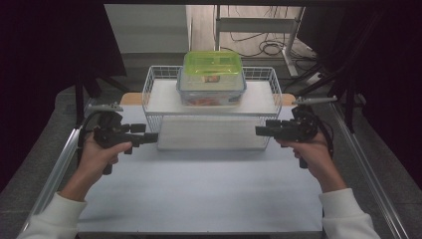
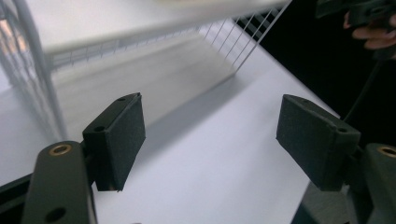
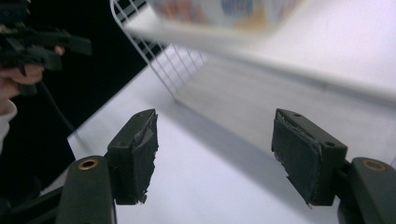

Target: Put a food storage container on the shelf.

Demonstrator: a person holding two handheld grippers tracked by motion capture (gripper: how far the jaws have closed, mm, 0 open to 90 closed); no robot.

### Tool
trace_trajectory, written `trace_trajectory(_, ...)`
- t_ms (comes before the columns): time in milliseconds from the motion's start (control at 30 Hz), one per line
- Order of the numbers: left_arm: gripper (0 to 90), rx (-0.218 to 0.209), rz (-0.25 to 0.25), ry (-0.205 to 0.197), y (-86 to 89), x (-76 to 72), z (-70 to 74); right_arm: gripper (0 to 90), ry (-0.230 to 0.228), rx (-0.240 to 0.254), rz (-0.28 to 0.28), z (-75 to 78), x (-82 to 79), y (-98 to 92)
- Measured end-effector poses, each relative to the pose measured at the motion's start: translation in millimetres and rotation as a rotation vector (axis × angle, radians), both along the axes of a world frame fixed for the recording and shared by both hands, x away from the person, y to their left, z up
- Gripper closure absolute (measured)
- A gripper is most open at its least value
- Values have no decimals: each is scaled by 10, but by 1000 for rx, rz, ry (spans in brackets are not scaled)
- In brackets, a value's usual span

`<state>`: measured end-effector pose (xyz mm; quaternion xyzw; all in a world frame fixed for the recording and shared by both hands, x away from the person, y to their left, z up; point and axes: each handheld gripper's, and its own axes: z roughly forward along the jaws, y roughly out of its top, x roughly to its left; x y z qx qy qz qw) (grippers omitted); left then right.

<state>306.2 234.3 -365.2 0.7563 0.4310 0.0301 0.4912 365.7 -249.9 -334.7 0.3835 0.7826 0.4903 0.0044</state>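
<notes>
Nothing is held yet — the work looks to be at its very start. The left gripper (image 1: 149,137) sits just off the left end of the white wire rack (image 1: 149,79), and the right gripper (image 1: 263,131) just off the right end, both pointing inward toward each other across the front of the rack. In the left gripper view the two black jaws stand wide apart with only bare tabletop (image 2: 224,154) between them; the right gripper view gives the same reading, jaws spread and empty over the white surface.

The likely thing to be handled is the clear food box (image 1: 211,88) with a green lid (image 1: 212,63), which rests on the rack's upper shelf (image 1: 164,97), toward the middle and back. Something orange and red shows through its wall, but what it is cannot be told. The box is closed and sits squarely on the shelf — untouched by either gripper. In the right gripper view its blurred underside (image 3: 219,11) shows above the shelf edge.

As a judgement: the approach is under way and everything else is left. Both hands sit at about the level of the lower shelf, so they would have to rise and close in on the box's two ends before any grip, lift or move can happen.
</notes>
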Motion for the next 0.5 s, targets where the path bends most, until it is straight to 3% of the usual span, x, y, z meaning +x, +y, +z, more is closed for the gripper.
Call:
trace_trajectory(100,235,24,3,-2,-11,-58,-95,317,2,-19,1,-130,-68,-19)
trace_trajectory(133,236,35,5,-3,-26,-109,-184,317,0,-43,0,-278,-156,-35)
trace_trajectory(300,240,76,-8,11,-105,-229,-530,315,10,-103,14,-580,-314,-36)
trace_trajectory(400,241,93,-7,9,-136,-255,-613,315,23,-136,21,-761,-376,-22)
trace_trajectory(500,240,104,-16,8,-156,-262,-636,311,35,-168,15,-843,-373,-4)
